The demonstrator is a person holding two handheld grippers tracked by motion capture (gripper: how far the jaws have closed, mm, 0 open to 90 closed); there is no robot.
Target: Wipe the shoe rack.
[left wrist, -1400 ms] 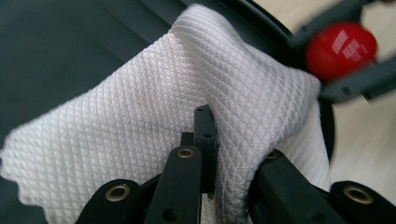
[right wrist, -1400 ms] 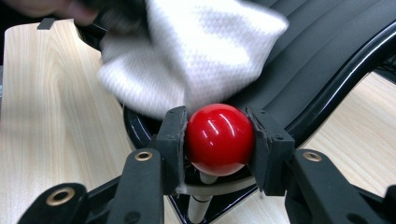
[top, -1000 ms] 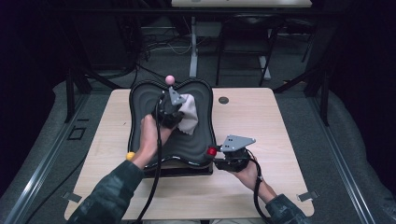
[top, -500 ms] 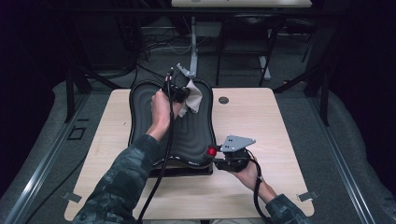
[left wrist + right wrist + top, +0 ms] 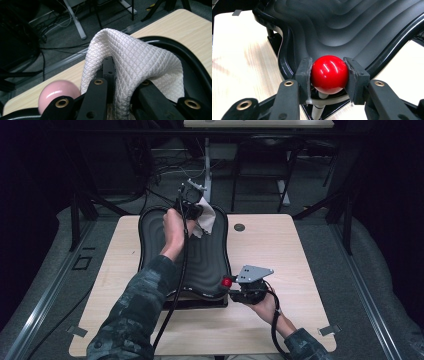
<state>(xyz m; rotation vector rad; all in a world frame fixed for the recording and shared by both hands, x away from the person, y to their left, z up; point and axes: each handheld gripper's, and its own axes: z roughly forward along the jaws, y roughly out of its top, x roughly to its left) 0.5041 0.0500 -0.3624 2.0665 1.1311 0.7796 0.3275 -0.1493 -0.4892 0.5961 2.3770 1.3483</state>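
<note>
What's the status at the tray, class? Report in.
Left gripper shut on cloth, at tray's far rim. Right gripper shut on red ball, near corner. Nothing in the way.

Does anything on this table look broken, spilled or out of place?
Nothing stands out. The left gripper holds a white cloth bunched over the far end of the black ridged tray, and the right gripper clamps the red ball at its near corner.

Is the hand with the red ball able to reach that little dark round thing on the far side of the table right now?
Probably not yet: the right gripper is clamped on the red ball at the tray's near corner. The bare table up to the dark disc looks free otherwise.
</note>
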